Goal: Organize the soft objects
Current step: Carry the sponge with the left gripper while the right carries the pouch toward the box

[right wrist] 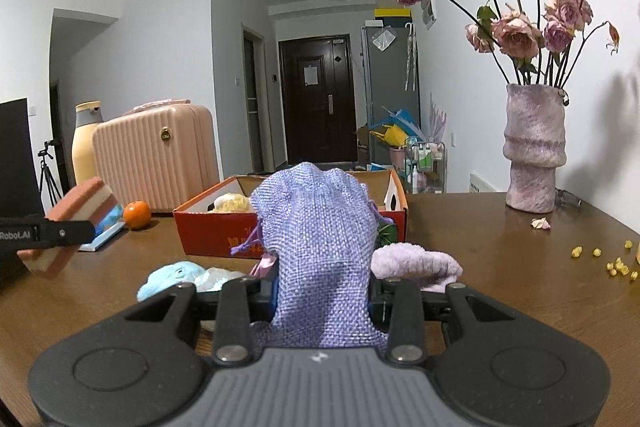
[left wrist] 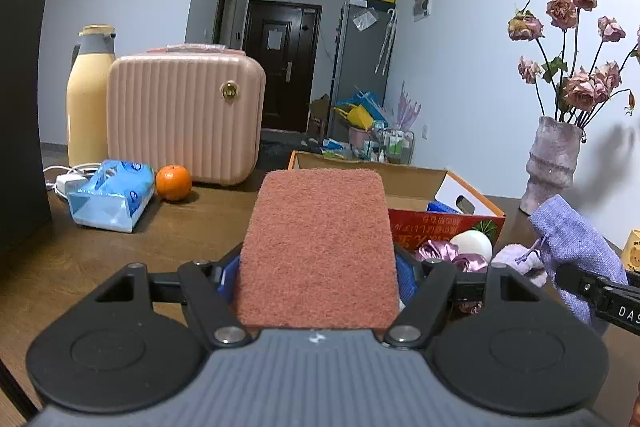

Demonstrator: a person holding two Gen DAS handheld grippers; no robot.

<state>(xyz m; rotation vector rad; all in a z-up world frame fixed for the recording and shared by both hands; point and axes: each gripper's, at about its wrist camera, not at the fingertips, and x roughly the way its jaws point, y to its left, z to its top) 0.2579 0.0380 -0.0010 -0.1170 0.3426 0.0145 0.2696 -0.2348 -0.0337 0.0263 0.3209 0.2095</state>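
The left gripper (left wrist: 316, 279) clamps a sponge (left wrist: 318, 251), long axis forward, the box (left wrist: 412, 183) ahead toward the tabletop's far edge; the right gripper (right wrist: 322, 291) pinches a lilac pouch (right wrist: 320, 239), seemingly nearer it

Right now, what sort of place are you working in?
Most likely a lived-in home: a wooden table with a vase of dried roses, a hallway to a dark door, and a fridge.
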